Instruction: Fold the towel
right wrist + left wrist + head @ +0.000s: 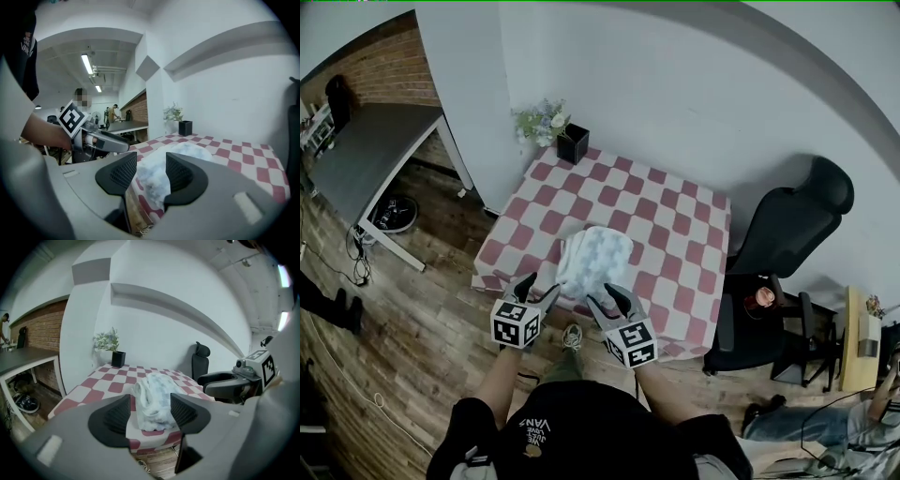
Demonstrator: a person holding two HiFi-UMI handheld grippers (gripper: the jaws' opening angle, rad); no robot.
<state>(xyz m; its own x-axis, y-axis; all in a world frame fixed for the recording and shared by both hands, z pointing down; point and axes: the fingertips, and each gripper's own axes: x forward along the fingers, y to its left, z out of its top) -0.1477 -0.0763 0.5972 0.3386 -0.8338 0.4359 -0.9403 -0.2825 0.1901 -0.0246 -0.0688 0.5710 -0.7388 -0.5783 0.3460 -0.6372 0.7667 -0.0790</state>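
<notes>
A white towel (pixel 595 257) with faint blue marks lies bunched in a soft heap near the front edge of the red-and-white checked table (pixel 675 225). My left gripper (pixel 541 287) hovers just in front of the towel's left side, off the table edge, open and empty. My right gripper (pixel 606 294) hangs beside it before the towel's right side, also open and empty. In the left gripper view the towel (pixel 154 397) shows beyond the left gripper (pixel 150 414), with the right gripper (pixel 225 383) alongside. In the right gripper view the towel (pixel 187 152) lies past the right gripper (pixel 151 174).
A potted plant in a black pot (pixel 564 133) stands at the table's far left corner. A black office chair (pixel 789 232) is right of the table, a grey desk (pixel 366 150) to the left by the brick wall. Wooden floor lies below my grippers.
</notes>
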